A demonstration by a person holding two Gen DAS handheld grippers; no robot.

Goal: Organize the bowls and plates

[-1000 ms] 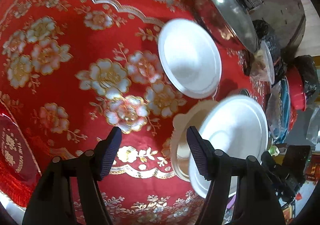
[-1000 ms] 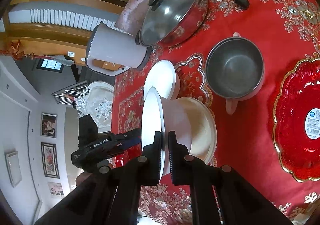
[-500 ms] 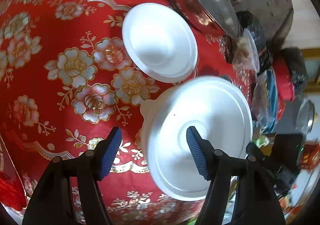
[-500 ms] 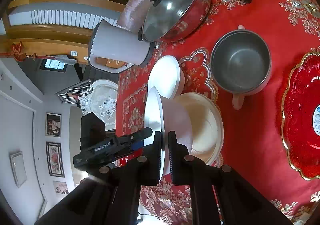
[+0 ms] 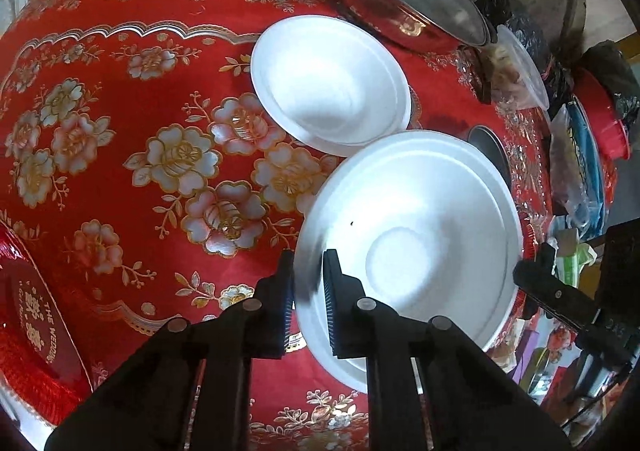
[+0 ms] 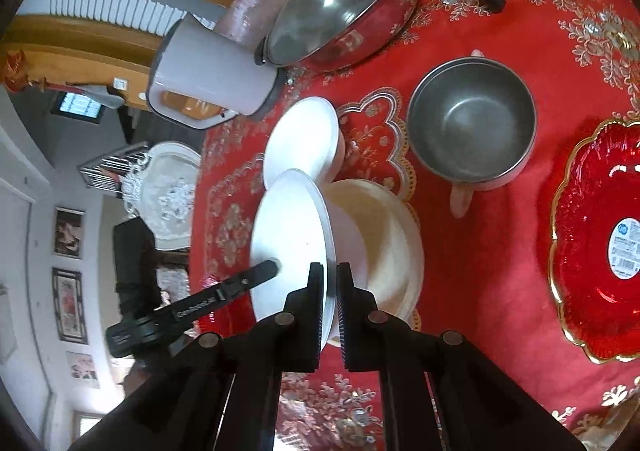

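A large white bowl (image 5: 412, 243) is held above a cream dish (image 6: 384, 243), tilted in the right wrist view. My left gripper (image 5: 308, 263) is shut on the bowl's near rim. My right gripper (image 6: 330, 271) is shut on the opposite rim of the same white bowl (image 6: 288, 235). A smaller white bowl (image 5: 328, 79) sits on the red floral tablecloth (image 5: 120, 111) just beyond it. In the left wrist view the cream dish is hidden under the held bowl.
A lidded steel pan (image 6: 340, 3) and a white kettle (image 6: 208, 75) stand at the back. A steel pot (image 6: 472, 119) sits right of the bowls, and a red gold-rimmed tray (image 6: 600, 243) lies further right. Bags and containers (image 5: 580, 139) crowd the table's far edge.
My left gripper, open half a second ago, has moved in and shut on the large white bowl's rim. The right gripper has kept its grip on the bowl.
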